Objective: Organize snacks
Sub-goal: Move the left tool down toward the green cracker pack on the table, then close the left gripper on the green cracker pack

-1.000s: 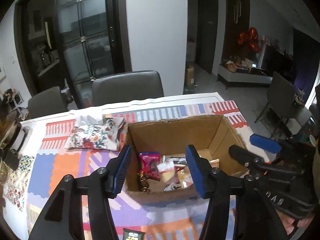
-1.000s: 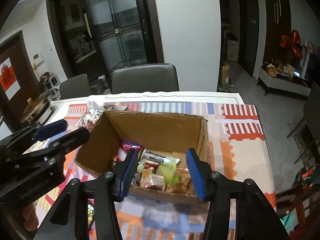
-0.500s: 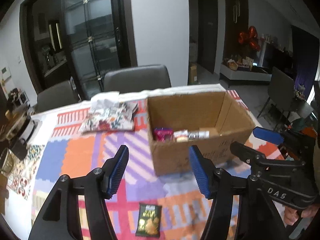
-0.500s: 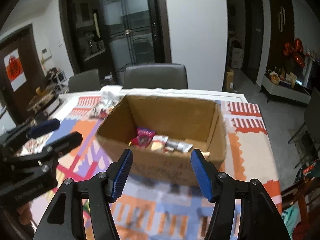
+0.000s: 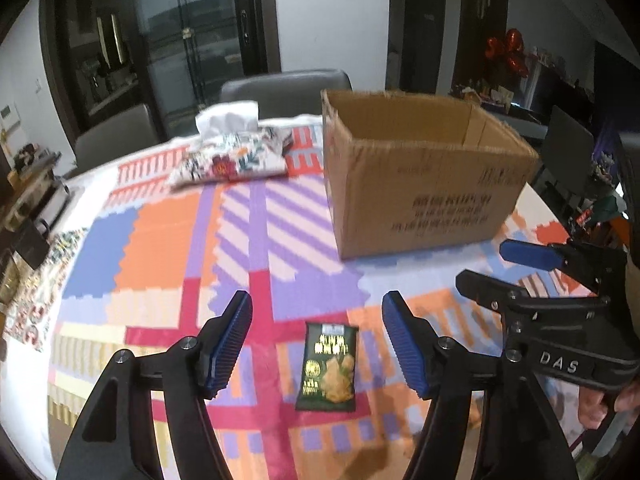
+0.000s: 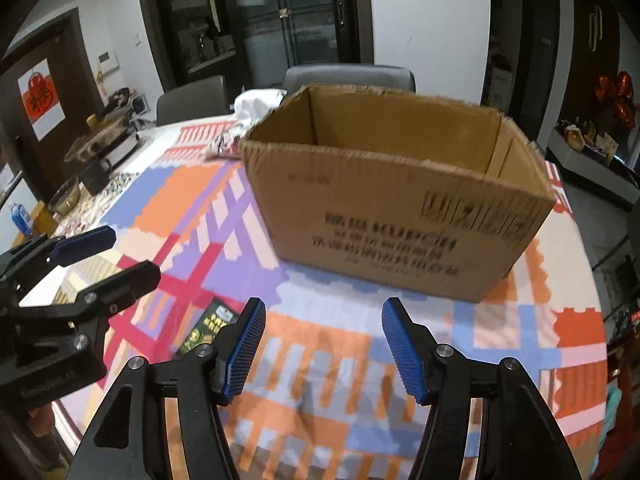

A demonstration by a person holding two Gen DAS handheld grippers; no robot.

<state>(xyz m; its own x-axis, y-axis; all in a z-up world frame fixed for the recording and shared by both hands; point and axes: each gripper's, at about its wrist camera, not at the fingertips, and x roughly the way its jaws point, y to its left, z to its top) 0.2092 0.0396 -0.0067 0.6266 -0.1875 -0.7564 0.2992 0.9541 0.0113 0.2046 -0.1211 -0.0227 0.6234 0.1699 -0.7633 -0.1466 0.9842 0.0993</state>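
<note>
A dark green snack packet (image 5: 327, 367) lies flat on the patterned tablecloth, between and just below the open fingers of my left gripper (image 5: 317, 340). It also shows in the right wrist view (image 6: 208, 330), left of my right gripper (image 6: 323, 346), which is open and empty. An open cardboard box (image 5: 424, 184) stands beyond, at the right of the table; its contents are hidden by its near wall (image 6: 392, 236). The right gripper shows at the right of the left wrist view (image 5: 516, 268), and the left gripper at the left of the right wrist view (image 6: 104, 256).
A floral tissue pouch (image 5: 232, 156) with white tissue lies at the far side, left of the box. A pot (image 6: 104, 140) and a mug (image 6: 94, 172) stand at the table's left edge. Grey chairs (image 5: 286, 86) stand behind the table.
Both grippers have pulled back and down from over the box to low above the table near its front edge. The box's inside is now out of sight; the green packet has come between the left fingers.
</note>
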